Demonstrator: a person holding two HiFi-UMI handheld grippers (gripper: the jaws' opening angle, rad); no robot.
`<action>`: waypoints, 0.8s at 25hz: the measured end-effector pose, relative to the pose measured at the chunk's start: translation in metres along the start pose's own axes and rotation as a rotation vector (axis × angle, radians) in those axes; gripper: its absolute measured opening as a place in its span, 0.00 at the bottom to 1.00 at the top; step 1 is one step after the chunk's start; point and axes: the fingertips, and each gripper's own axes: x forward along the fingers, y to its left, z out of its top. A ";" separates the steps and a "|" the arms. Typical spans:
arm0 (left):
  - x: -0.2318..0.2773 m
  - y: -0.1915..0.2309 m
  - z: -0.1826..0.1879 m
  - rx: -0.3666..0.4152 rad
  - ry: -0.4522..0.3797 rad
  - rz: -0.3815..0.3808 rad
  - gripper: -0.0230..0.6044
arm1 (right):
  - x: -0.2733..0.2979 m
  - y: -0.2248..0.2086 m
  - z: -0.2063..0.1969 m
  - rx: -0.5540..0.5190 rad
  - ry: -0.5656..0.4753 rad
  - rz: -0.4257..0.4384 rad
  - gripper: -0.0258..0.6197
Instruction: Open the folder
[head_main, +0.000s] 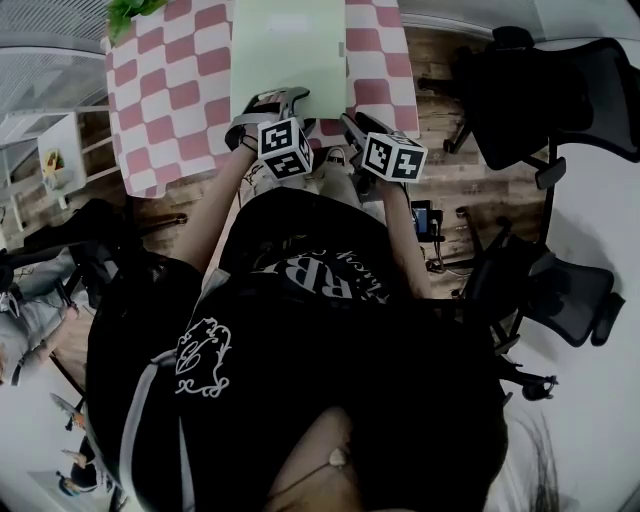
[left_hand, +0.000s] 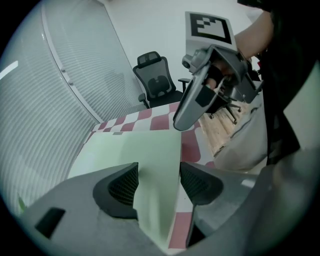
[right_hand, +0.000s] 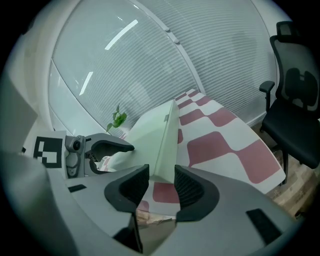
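Observation:
A pale green folder (head_main: 288, 45) lies shut on a table with a pink and white checked cloth (head_main: 170, 90). My left gripper (head_main: 272, 100) is at the folder's near edge, jaws open. In the left gripper view the folder (left_hand: 135, 150) runs between and under the open left gripper (left_hand: 157, 182), with no pad pressing on it. My right gripper (head_main: 358, 125) hovers at the folder's near right corner. In the right gripper view the folder's edge (right_hand: 167, 140) stands just beyond the open right gripper (right_hand: 161, 186). Each gripper sees the other: the right gripper (left_hand: 200, 95) and the left gripper (right_hand: 100, 150).
Black office chairs (head_main: 560, 90) (head_main: 560, 290) stand on the wooden floor to the right. A green plant (head_main: 130, 12) sits at the table's far left corner. A white shelf (head_main: 50, 150) is at the left. A curved glass wall with blinds (right_hand: 150, 65) lies beyond the table.

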 end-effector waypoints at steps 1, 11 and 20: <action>0.000 0.000 0.000 -0.007 -0.001 0.002 0.46 | 0.001 -0.002 -0.003 0.001 0.009 0.000 0.26; -0.003 0.002 -0.002 -0.063 0.014 0.009 0.45 | -0.001 -0.015 -0.001 0.151 -0.018 0.041 0.26; -0.008 0.001 -0.002 -0.129 -0.017 -0.021 0.40 | 0.002 -0.014 -0.001 0.185 -0.021 0.061 0.26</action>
